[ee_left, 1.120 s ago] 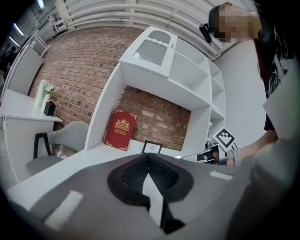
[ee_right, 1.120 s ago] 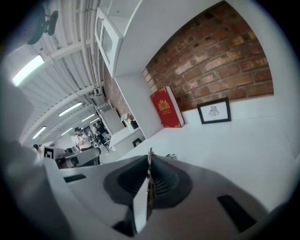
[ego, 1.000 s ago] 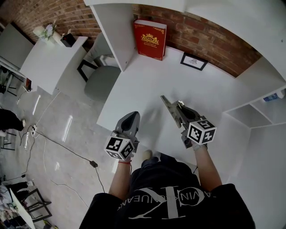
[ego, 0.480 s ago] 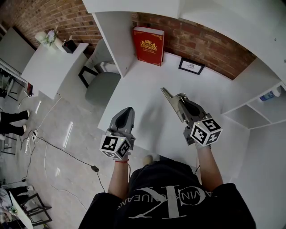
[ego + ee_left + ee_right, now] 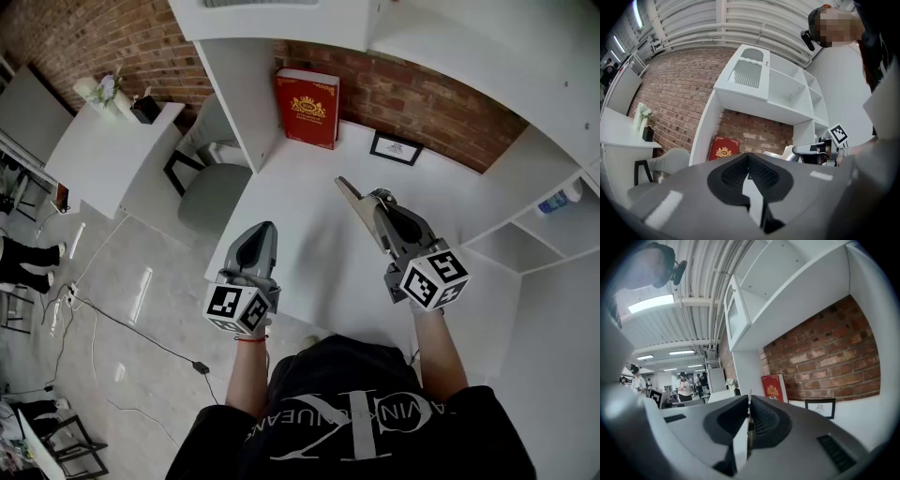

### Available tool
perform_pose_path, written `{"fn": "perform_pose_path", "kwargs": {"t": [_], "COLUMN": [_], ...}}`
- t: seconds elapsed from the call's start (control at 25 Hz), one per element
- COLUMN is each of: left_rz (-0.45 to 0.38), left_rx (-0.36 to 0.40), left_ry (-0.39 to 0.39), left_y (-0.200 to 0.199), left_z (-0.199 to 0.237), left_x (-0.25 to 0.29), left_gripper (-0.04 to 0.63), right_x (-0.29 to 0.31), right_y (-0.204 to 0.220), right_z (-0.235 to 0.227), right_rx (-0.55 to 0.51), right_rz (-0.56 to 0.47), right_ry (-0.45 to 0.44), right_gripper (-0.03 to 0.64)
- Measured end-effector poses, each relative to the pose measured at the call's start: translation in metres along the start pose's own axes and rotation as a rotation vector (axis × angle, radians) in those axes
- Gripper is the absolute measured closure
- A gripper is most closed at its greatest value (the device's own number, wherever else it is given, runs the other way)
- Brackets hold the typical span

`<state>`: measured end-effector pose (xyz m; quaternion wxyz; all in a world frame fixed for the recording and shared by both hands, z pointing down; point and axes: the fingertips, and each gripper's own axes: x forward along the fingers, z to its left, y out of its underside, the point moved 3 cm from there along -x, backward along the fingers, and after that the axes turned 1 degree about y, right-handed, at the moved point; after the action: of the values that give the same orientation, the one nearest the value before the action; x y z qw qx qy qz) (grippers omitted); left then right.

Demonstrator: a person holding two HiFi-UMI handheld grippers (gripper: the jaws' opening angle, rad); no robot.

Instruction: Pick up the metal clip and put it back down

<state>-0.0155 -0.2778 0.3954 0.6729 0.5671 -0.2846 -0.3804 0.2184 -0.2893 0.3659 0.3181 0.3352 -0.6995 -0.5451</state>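
The metal clip (image 5: pixel 350 192) is clamped edge-on between the jaws of the right gripper (image 5: pixel 378 204), held up in the air above the white desk (image 5: pixel 300 225), its flat blade sticking out toward the far left. In the right gripper view only a thin sliver of metal is seen pinched between the black pads. The left gripper (image 5: pixel 261 232) is held level over the desk's near left edge, jaws pressed together with nothing between them. Far back, a red book (image 5: pixel 307 107) and a small picture frame (image 5: pixel 396 147) are propped against the brick wall (image 5: pixel 412 98).
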Motion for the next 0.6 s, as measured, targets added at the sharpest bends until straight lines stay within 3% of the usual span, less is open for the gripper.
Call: {"fn": "perform_pose_path", "kwargs": {"t": [0.6], "left_rz": [0.008], "left_rx": [-0.021], "left_ry": [0.009], "left_y": [0.0083], "left_z": [-0.0012], "left_x": [0.0023], "left_gripper": [0.584], "right_x": [0.0024], "right_y": [-0.0016], "right_z": [-0.0008], "right_rx": [-0.001], "right_rz": [0.002], "right_ry": [-0.002], "right_gripper": [0.588]}}
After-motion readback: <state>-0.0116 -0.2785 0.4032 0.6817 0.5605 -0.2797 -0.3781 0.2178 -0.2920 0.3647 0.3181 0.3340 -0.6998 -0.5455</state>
